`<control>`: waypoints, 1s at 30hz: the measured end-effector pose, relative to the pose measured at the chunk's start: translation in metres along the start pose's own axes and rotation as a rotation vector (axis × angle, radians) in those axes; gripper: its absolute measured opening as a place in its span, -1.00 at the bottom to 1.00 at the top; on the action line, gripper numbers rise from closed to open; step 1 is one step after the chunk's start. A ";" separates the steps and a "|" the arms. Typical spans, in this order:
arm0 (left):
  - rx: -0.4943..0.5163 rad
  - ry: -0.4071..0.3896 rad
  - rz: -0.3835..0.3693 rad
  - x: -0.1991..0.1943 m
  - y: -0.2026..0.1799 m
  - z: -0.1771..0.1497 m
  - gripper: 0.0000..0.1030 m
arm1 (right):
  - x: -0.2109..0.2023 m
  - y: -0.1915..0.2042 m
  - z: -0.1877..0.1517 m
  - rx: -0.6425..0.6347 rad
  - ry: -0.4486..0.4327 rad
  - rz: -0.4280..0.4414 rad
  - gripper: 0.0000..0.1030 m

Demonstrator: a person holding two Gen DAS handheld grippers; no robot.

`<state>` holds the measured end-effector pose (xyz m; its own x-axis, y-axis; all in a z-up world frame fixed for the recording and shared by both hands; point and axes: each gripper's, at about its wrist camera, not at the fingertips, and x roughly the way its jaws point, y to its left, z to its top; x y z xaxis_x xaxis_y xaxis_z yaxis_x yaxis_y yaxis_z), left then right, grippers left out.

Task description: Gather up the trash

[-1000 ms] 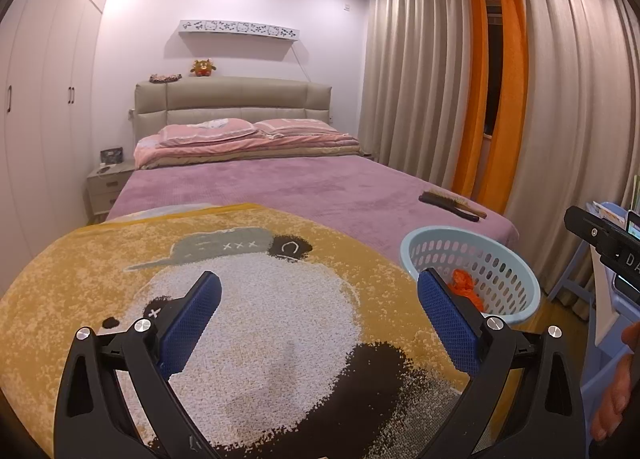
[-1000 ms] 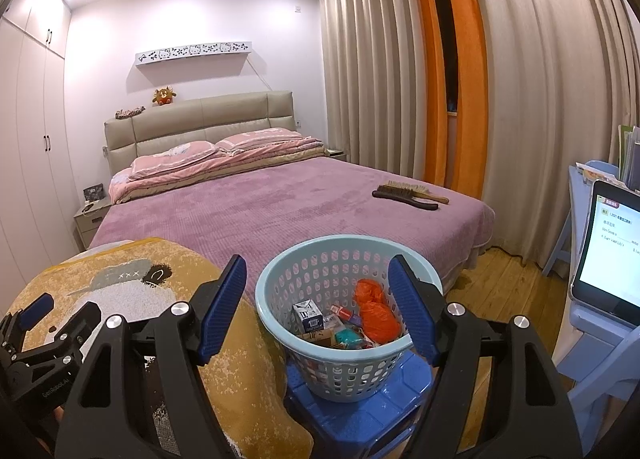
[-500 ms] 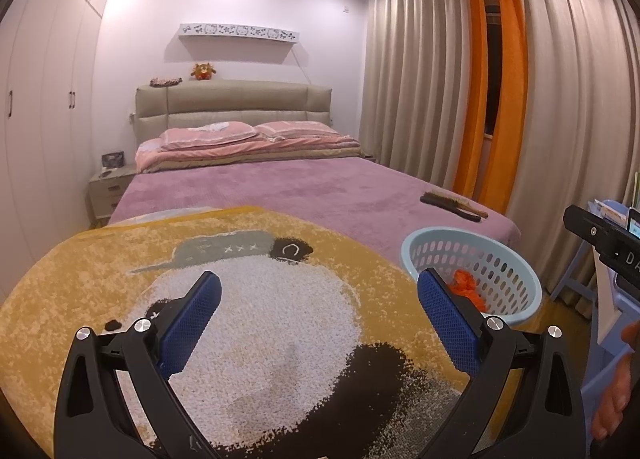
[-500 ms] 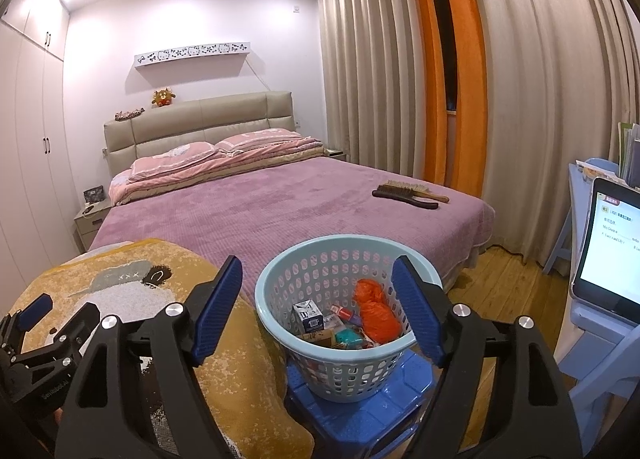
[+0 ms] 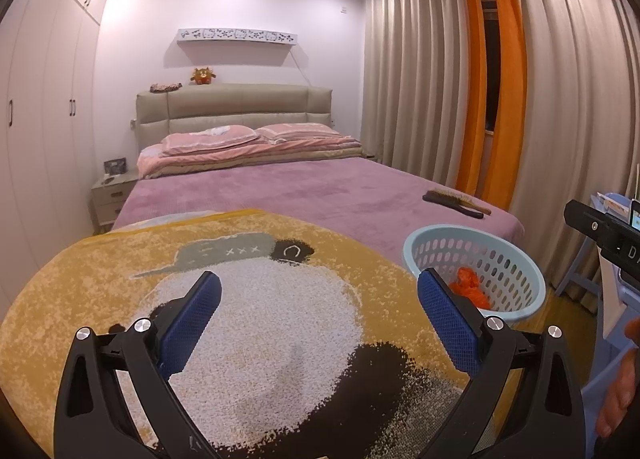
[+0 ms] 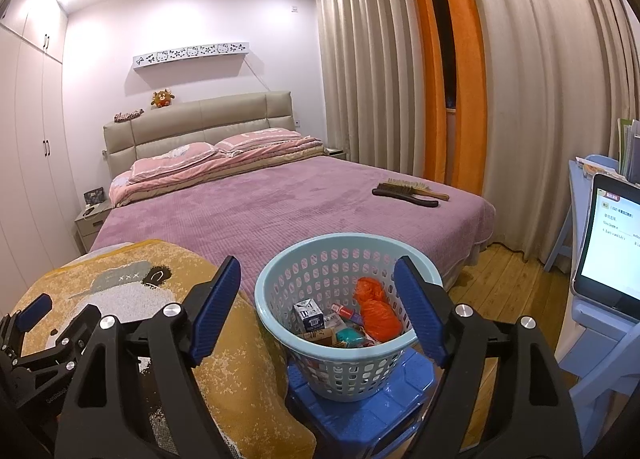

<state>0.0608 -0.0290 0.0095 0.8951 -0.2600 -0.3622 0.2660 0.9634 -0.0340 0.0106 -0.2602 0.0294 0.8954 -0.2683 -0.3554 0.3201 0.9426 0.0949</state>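
Note:
A light blue perforated basket (image 6: 280,287) stands on a blue stool (image 6: 360,415) at the foot of the bed. It holds an orange bag (image 6: 376,313), a small carton (image 6: 309,314) and other scraps. My right gripper (image 6: 318,303) is open and empty, hovering just in front of the basket. My left gripper (image 5: 318,323) is open and empty above the yellow panda blanket (image 5: 100,279). The basket (image 5: 516,259) lies to its right in the left wrist view. The left gripper also shows at the lower left of the right wrist view (image 6: 36,311).
A purple bed (image 6: 260,215) with two brushes (image 6: 408,193) near its right edge. Curtains (image 6: 380,99) on the right. A tablet (image 6: 608,251) on a light blue desk at far right. A nightstand (image 5: 110,199) and wardrobes on the left.
Both grippers stay open and nearly still. The right gripper has drifted slightly, with its jaws a bit wider apart.

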 end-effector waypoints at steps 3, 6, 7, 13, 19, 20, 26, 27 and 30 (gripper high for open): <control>0.001 -0.001 0.000 0.000 -0.001 0.000 0.85 | -0.001 0.000 0.000 0.000 0.000 -0.001 0.46; -0.002 0.000 0.000 0.000 -0.001 0.000 0.85 | -0.001 0.000 0.000 0.000 0.002 -0.001 0.46; -0.002 0.000 0.000 0.000 -0.001 0.000 0.86 | -0.001 -0.001 0.000 0.000 0.001 -0.001 0.46; 0.009 0.001 0.007 0.000 -0.004 0.000 0.86 | -0.001 -0.001 0.000 0.001 -0.002 -0.003 0.46; 0.009 0.001 0.009 0.000 -0.004 0.000 0.85 | 0.000 0.000 -0.001 0.001 0.000 -0.002 0.46; 0.009 0.001 0.009 0.000 -0.004 0.000 0.86 | 0.000 0.000 -0.001 0.000 0.000 -0.002 0.46; 0.010 -0.004 0.017 -0.001 -0.004 0.000 0.85 | 0.000 0.000 -0.002 0.000 0.001 -0.002 0.46; 0.011 -0.005 0.018 -0.001 -0.003 0.001 0.85 | 0.000 0.000 -0.002 0.000 0.001 -0.002 0.46; 0.009 -0.008 0.036 -0.001 -0.002 0.001 0.85 | 0.001 0.000 -0.002 0.000 0.003 -0.001 0.46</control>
<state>0.0591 -0.0310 0.0108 0.9068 -0.2260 -0.3559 0.2370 0.9714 -0.0129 0.0106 -0.2595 0.0270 0.8941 -0.2684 -0.3584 0.3210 0.9423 0.0950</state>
